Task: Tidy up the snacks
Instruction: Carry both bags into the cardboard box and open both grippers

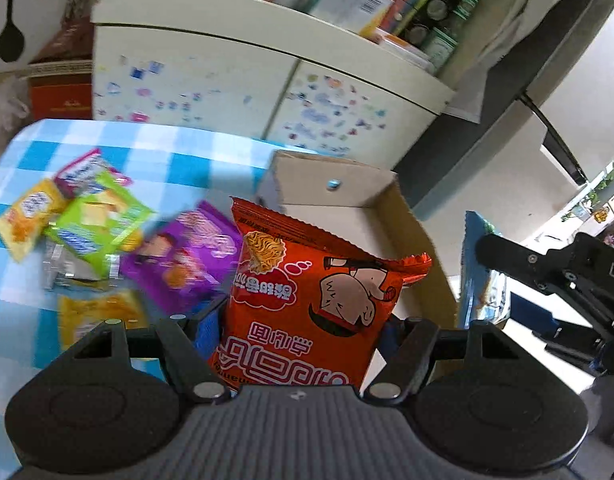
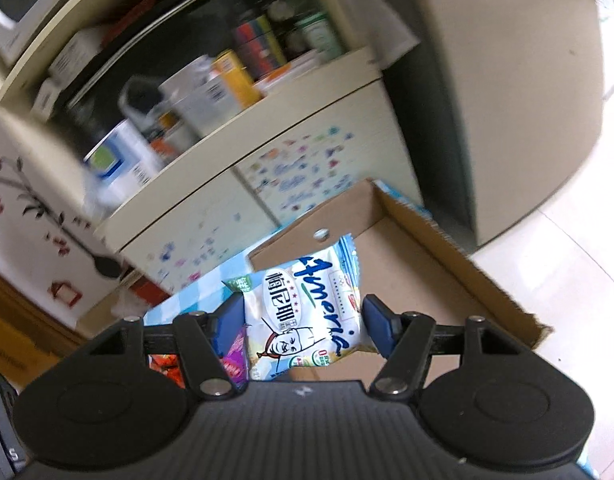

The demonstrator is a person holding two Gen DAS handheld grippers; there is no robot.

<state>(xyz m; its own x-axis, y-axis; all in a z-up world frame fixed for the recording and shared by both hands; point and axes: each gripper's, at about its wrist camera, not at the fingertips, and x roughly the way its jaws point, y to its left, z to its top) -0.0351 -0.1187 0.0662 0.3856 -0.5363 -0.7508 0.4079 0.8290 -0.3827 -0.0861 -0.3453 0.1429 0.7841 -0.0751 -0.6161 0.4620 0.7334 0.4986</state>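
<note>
My left gripper is shut on an orange-red noodle snack packet, which stands upright between the blue pads just in front of an open cardboard box. My right gripper is shut on a white-and-blue snack packet, held above the near corner of the same cardboard box. The box floor that I can see is bare. In the left wrist view the right gripper's black frame shows at the right edge with the blue packet edge beside it.
Several loose packets lie on the blue-checked tablecloth: green, yellow, purple and another yellow. A cream cabinet with stickers and a crowded shelf stands behind the table. Pale floor lies right of the box.
</note>
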